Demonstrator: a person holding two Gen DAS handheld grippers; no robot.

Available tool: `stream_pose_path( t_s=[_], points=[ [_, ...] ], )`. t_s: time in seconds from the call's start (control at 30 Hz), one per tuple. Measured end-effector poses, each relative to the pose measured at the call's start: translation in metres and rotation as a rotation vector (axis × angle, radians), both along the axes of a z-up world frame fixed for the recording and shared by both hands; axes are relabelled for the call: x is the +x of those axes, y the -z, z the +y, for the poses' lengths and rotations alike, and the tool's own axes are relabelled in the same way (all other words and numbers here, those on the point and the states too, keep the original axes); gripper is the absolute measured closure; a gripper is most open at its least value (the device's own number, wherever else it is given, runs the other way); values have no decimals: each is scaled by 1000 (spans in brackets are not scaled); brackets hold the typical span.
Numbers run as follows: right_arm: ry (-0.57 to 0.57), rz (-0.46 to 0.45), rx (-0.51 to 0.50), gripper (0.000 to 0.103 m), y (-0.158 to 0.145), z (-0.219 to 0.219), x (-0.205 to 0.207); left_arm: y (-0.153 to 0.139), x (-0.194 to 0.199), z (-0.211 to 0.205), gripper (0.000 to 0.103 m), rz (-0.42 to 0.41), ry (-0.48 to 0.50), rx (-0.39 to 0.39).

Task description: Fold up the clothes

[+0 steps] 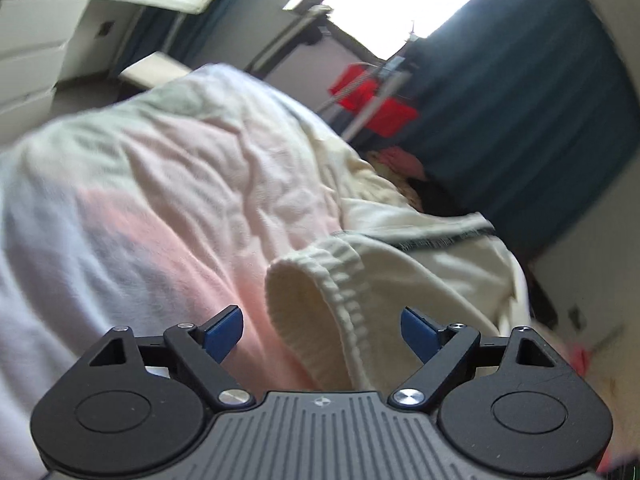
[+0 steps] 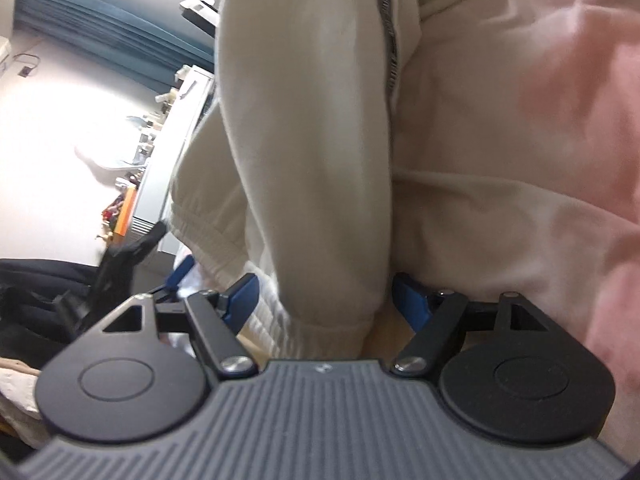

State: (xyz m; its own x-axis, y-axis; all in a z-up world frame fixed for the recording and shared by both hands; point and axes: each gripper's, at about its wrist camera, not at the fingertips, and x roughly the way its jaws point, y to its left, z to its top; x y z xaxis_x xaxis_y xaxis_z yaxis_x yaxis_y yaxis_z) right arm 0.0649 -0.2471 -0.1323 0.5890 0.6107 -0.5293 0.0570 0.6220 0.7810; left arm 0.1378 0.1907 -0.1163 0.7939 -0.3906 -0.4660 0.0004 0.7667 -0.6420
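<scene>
Right wrist: cream sweatshirt (image 2: 312,152) sleeve, ribbed cuff.

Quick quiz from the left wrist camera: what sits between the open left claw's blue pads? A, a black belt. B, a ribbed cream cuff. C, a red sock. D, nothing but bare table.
B: in the left wrist view a ribbed cream cuff lies between the spread pads of the left claw, on pale pink bedding.

Cream sweatshirt (image 2: 312,140) soft matt fleece w/ ribbed cuff (image 1: 320,320), pink bedding (image 1: 160,200) fuzzy cloth
</scene>
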Motion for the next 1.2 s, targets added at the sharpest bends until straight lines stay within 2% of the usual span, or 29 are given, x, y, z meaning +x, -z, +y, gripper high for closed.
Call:
stream_pose_path(
  t_s=[0.03, 0.07, 0.1, 0.17, 0.2, 0.23, 0.3, 0.37, 0.4, 0.53, 0.63, 0.77, 0.83, 0.9, 1.03, 1.17, 1.2],
  points=[
    [-16, -19, -15, 52, -2, 3, -1, 4, 5, -1, 15, 10, -15, -39],
    [-33, -42, -34, 61, -4, 6, -3, 8, 10, -2, 16, 20, -30, -78],
    [-49, -68, -51, 64, -7, 10, -7, 9, 13, -6, 16, 19, -14, -95],
    [-52, -115, -21, 85, -15, 7, -11, 12, 18, -14, 24, 15, 18, -127],
    [-49, -141, -5, 85, -19, 3, -13, 12, 19, -17, 38, 12, 4, -116],
    [-45, -169, 9, 86, -23, -2, -16, 11, 20, -20, 46, 8, -11, -106],
    [-34, -212, 24, 88, -28, -9, -21, 12, 22, -23, 75, 18, -47, -96],
    [-24, -196, 13, 90, -25, -13, -24, 11, 24, -23, 90, 12, -66, -102],
    [-24, -188, 2, 90, -24, -15, -26, 5, 21, -23, 94, -15, -77, -88],
    [-6, -203, -8, 92, -33, -6, -37, -28, 10, -18, 95, -118, -136, -61],
    [-23, -245, 36, 93, -45, 45, -33, -67, 9, -1, 95, -164, -225, -42],
    [-79, -328, 71, 94, -65, 122, -17, -116, 50, 37, 96, -118, -316, 69],
    [-116, -363, 104, 94, -72, 164, 0, -144, 81, 57, 96, -103, -347, 184],
    [-154, -386, 134, 94, -73, 208, 25, -168, 113, 73, 96, -103, -371, 339],
    [-209, -374, 189, 94, -62, 284, 85, -150, 186, 98, 96, -14, -363, 521],
    [-249, -294, 170, 94, -37, 330, 138, -132, 259, 123, 96, 76, -352, 702],
    [-260, -272, 165, 93, -30, 334, 147, -115, 270, 132, 96, 115, -342, 687]
  ],
)
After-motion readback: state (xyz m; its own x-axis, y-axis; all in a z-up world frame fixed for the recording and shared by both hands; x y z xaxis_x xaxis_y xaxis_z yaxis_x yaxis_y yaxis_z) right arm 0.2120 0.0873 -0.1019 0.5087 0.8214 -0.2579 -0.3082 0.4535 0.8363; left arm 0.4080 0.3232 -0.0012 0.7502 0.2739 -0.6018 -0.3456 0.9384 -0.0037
